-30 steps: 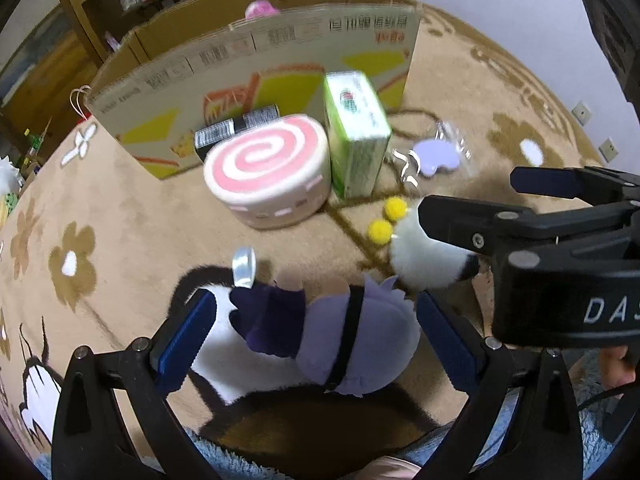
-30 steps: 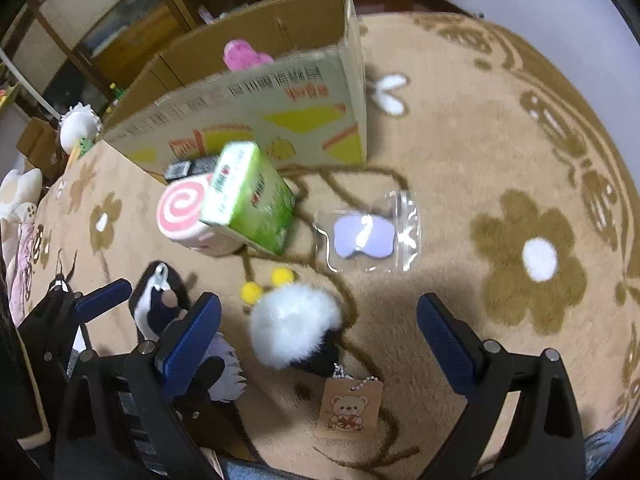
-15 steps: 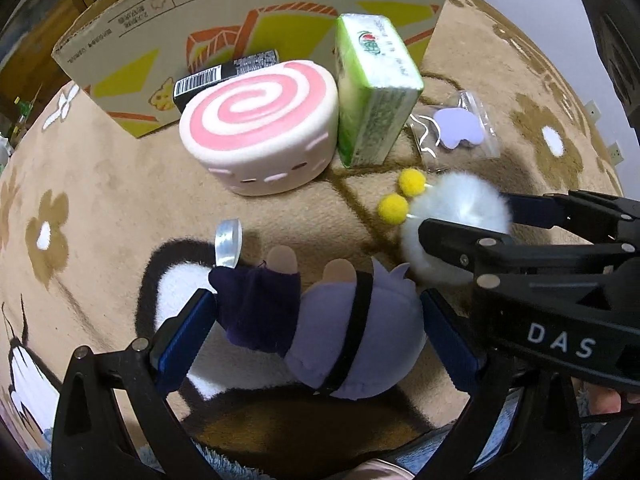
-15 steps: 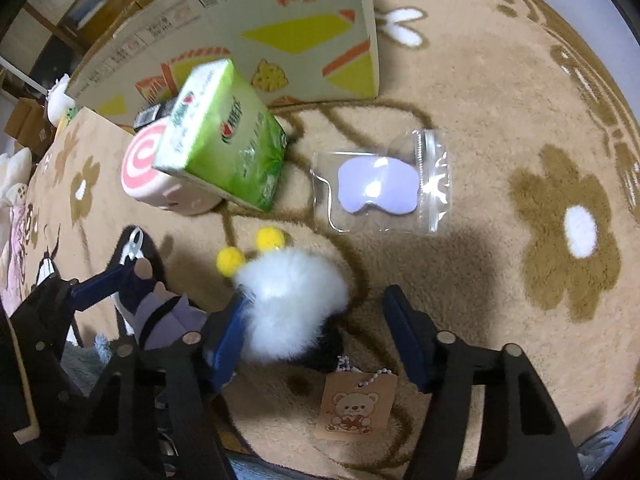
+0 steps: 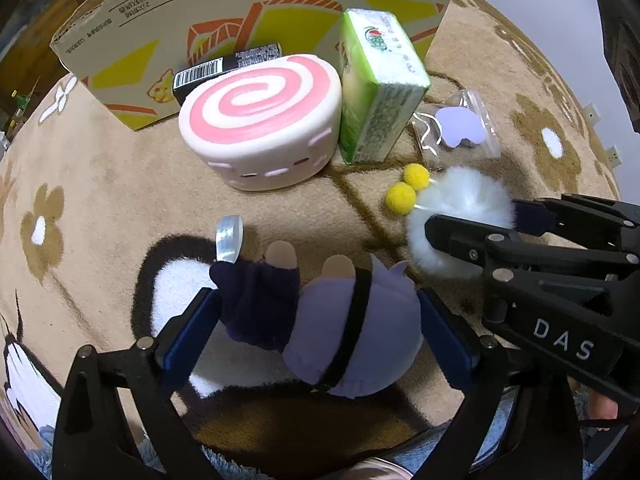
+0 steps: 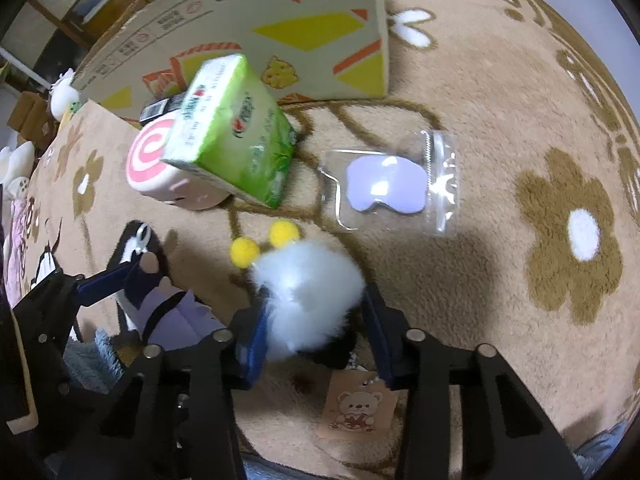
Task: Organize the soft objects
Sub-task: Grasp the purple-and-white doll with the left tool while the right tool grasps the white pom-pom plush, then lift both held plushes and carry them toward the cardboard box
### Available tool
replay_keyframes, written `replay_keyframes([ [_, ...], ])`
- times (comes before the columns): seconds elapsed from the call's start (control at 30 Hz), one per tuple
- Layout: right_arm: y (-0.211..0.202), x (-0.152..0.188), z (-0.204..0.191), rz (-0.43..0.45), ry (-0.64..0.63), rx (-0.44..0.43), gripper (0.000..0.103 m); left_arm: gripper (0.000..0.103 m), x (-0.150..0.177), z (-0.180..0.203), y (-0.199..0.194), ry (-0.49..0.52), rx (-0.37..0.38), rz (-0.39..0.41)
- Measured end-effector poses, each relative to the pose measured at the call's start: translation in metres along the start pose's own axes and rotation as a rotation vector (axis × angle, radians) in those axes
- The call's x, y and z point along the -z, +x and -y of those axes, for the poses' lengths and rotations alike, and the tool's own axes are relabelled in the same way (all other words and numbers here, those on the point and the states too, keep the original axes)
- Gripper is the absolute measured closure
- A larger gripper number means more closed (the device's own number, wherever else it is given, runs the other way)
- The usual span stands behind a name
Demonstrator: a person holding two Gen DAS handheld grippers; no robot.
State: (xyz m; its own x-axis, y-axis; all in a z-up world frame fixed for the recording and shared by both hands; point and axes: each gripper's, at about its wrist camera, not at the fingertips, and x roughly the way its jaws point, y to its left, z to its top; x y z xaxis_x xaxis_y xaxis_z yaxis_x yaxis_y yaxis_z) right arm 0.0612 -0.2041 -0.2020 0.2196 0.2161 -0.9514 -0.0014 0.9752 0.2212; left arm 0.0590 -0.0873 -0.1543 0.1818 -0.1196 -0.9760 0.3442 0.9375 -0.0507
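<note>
A purple and navy plush doll point(image 5: 320, 320) lies on the rug between the jaws of my left gripper point(image 5: 316, 332), whose blue pads touch both its ends; it also shows in the right wrist view point(image 6: 168, 312). My right gripper point(image 6: 316, 320) is shut on a white fluffy pompom toy point(image 6: 308, 292) with two yellow balls point(image 6: 262, 240). The same toy shows in the left wrist view point(image 5: 460, 216), held by the right gripper point(image 5: 472, 220).
A pink swirl cushion point(image 5: 260, 120), a green tissue pack point(image 5: 376, 84) and a black box point(image 5: 224, 66) stand before an open cardboard box point(image 5: 240, 8). A plastic bag with a purple item point(image 6: 392, 188) lies to the right. A bear tag point(image 6: 356, 408) lies near.
Both grippers have come down and forward. My right gripper has closed from wide open onto the white pompom toy. My left gripper's jaws now touch the doll.
</note>
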Motion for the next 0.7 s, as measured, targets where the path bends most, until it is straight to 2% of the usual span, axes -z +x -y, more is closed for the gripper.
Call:
replay_keyframes([
  [0.1, -0.001, 0.001, -0.006, 0.003, -0.017, -0.001, 0.066, 0.013, 0.001, -0.001, -0.002, 0.004, 0.002, 0.006],
  [0.33, -0.005, 0.002, -0.011, 0.02, -0.01, -0.02, 0.067, 0.015, 0.001, -0.008, -0.008, -0.009, 0.019, 0.025],
  [0.7, -0.034, -0.003, -0.008, 0.143, -0.025, -0.043, 0.067, 0.015, 0.006, -0.017, -0.044, -0.056, -0.089, 0.183],
])
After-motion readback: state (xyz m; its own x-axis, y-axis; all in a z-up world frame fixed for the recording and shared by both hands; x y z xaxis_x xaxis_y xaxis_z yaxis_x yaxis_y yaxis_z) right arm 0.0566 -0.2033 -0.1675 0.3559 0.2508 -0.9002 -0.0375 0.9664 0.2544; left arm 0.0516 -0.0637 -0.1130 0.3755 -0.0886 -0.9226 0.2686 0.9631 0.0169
